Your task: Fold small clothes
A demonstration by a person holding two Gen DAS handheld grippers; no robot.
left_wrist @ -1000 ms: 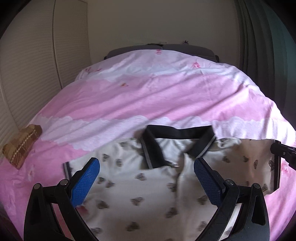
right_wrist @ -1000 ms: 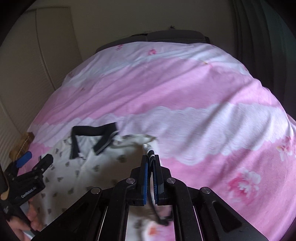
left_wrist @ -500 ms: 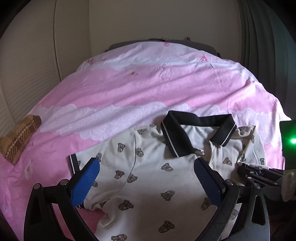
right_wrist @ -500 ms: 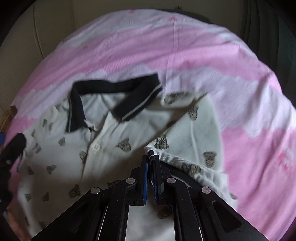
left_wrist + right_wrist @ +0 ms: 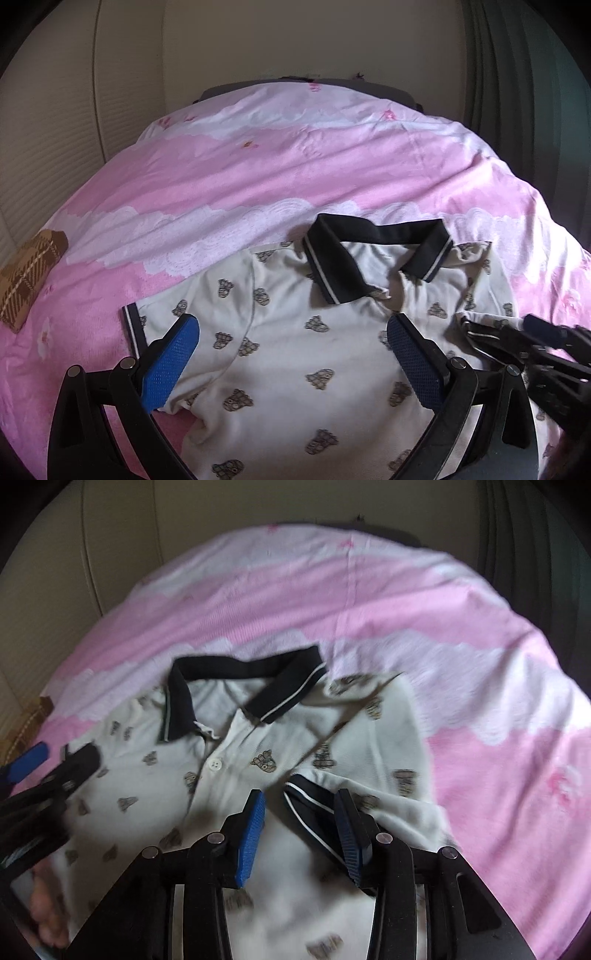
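cream polo shirt (image 5: 258, 738) w/ small bear print lies flat, front up, on pink bedspread (image 5: 258, 177).

shirt's black collar (image 5: 369, 258) at far end; its right sleeve is folded in over the chest, dark cuff (image 5: 310, 808) betw the right gripper (image 5: 301, 805) pads, jaws opening, pads not pressing it. left gripper (image 5: 291, 332) wide apart over the shirt's left half, nothing in it. brown plaid cloth (image 5: 29, 273) well left of the shirt, near bed edge.
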